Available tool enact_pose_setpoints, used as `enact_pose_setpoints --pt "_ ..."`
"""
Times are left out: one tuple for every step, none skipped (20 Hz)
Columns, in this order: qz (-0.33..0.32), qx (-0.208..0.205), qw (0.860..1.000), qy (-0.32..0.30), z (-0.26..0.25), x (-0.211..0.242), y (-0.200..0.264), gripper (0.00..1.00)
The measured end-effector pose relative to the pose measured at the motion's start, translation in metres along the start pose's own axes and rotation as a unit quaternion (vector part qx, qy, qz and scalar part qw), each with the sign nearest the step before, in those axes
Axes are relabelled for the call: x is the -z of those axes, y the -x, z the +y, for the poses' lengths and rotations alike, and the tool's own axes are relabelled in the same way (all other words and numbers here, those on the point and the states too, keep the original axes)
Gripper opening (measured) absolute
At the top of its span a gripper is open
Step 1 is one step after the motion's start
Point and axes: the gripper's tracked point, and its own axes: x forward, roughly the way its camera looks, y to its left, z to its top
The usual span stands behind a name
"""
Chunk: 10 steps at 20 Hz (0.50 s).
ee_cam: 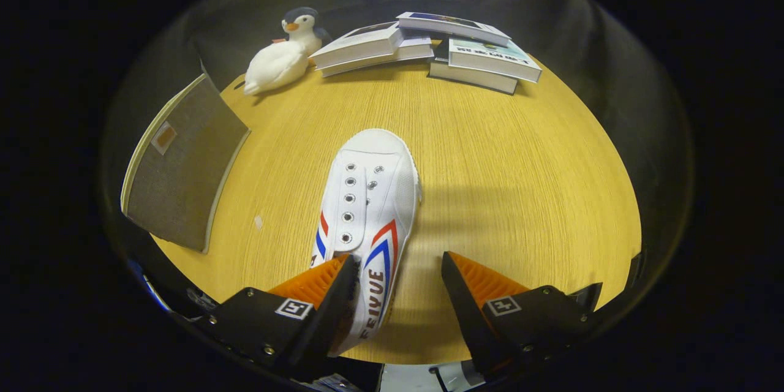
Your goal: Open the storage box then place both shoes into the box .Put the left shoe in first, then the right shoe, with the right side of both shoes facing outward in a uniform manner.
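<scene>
A white canvas shoe [370,196] with red and blue stripes lies on the wooden table [520,196], its toe pointing away from me. My gripper [397,266] is open and low over the shoe's heel end. The left finger covers the shoe's opening, and the lettered side wall lies between the two fingers. The right finger hangs over bare table beside the shoe, not touching it. The heel is hidden under the left finger. A grey fabric panel of the storage box [180,165] with a small orange tag slants up to the left of the shoe.
A white plush penguin [283,55] lies at the far end of the table. Beside it are several stacked books [429,49]. Bare wood stretches to the right of the shoe. A small white speck [258,222] lies between the box panel and the shoe.
</scene>
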Motion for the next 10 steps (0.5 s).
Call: enact_pose_setpoints --pt "-0.001 0.000 1.000 0.002 0.001 -0.001 0.000 0.86" --pt "0.004 -0.004 1.000 0.002 0.005 0.001 -0.002 0.77" --pt "0.002 -0.009 1.000 0.002 0.009 0.001 -0.004 0.67" --pt "0.000 -0.009 1.000 0.004 0.012 -0.001 -0.005 0.54" --pt "0.001 -0.006 1.000 0.010 0.012 0.000 -0.005 0.45" --pt "0.002 -0.003 1.000 0.015 0.011 0.000 -0.005 0.42" --pt "0.006 0.000 1.000 0.017 0.011 0.000 -0.004 0.42" --pt "-0.002 0.034 0.999 0.007 -0.004 -0.002 -0.006 0.26" --pt "-0.001 0.037 0.999 -0.008 -0.003 -0.003 -0.001 0.10" --pt "-0.003 0.036 0.999 -0.022 -0.002 -0.002 -0.004 0.07"
